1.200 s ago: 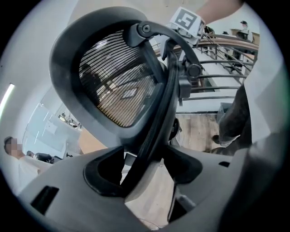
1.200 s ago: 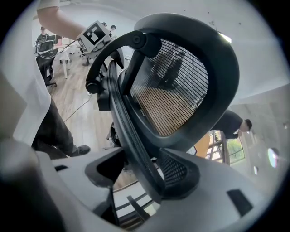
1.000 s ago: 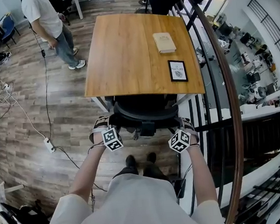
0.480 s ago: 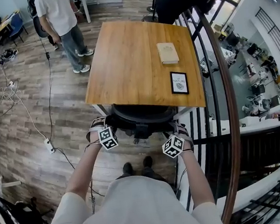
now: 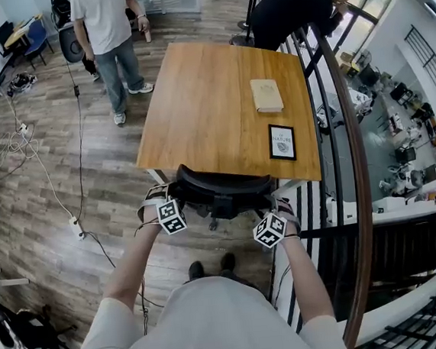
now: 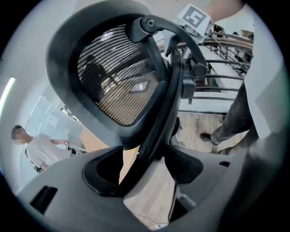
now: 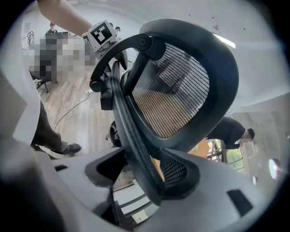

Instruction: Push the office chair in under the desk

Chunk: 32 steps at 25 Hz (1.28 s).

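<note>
Gripping noted: office chair point(image 5: 221, 186) backrest clamped by left gripper point(image 6: 144, 168) and right gripper point(image 7: 141, 180), one per side, likely for a straight push; backrest at near edge of desk point(image 5: 207, 106).

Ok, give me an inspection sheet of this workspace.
Surface: desk, wooden top, mostly bare.
Job's things: chair, backrest at the desk's near edge, seat hidden.
Clutter: book and framed picture on the desk.
Grippers: left gripper and right gripper each shut on the chair's backrest frame.
Cables: cable and power strip on the floor, left.
Surroundings: railing right; person in white and person in black beyond the desk.
</note>
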### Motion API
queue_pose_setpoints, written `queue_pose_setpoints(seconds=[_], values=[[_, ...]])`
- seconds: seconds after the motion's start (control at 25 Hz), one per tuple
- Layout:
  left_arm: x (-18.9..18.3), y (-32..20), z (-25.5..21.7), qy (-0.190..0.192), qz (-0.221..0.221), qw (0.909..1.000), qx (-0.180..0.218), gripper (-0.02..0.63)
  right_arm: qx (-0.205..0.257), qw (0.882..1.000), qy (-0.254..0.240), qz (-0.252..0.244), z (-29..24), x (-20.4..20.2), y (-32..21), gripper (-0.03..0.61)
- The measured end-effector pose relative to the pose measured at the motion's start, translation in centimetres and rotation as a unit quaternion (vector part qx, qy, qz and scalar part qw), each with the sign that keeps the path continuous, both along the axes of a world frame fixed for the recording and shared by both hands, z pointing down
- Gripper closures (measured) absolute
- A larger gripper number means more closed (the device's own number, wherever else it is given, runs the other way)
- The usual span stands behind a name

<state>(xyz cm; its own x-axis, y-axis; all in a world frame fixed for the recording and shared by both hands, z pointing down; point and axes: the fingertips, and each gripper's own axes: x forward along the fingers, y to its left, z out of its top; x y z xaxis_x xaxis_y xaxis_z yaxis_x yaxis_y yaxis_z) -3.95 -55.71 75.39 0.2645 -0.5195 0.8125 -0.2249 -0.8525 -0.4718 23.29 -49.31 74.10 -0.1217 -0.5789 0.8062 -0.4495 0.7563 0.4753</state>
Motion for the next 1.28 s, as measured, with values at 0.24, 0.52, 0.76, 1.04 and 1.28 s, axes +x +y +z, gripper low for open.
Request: queue_pose_setpoints(seconds=[0.24,0.52,0.76,1.04,1.28], values=[[0.3,0.4,-0.6,0.013,-0.009,0.9998,-0.008,0.337,-0.017,1.000,-0.002,0.003,-0.2,0.2,0.0,0.347],[0.3,1.2,-2.7,0.042,-0.016,0.9990,-0.003,0.337,-0.015,0.999,-0.022,0.022,-1.8,-0.4,0.5,0.347],[1.3,1.8,-6.1,0.088,-0.022,0.9958,0.004,0.337,-0.001,0.994,-0.092,0.056,-6.1,-0.6,0.8,0.347],[1.9,2.1,-11.1,0.168,-0.051,0.9843,0.014,0.340,0.038,0.984,-0.148,0.089,-12.1,-0.5,0.7,0.347],[2.5,3.1,-16.8,0.270,-0.087,0.9571,0.060,0.377,0.066,0.958,-0.252,0.119,-16.1,-1.7,1.7,0.347]])
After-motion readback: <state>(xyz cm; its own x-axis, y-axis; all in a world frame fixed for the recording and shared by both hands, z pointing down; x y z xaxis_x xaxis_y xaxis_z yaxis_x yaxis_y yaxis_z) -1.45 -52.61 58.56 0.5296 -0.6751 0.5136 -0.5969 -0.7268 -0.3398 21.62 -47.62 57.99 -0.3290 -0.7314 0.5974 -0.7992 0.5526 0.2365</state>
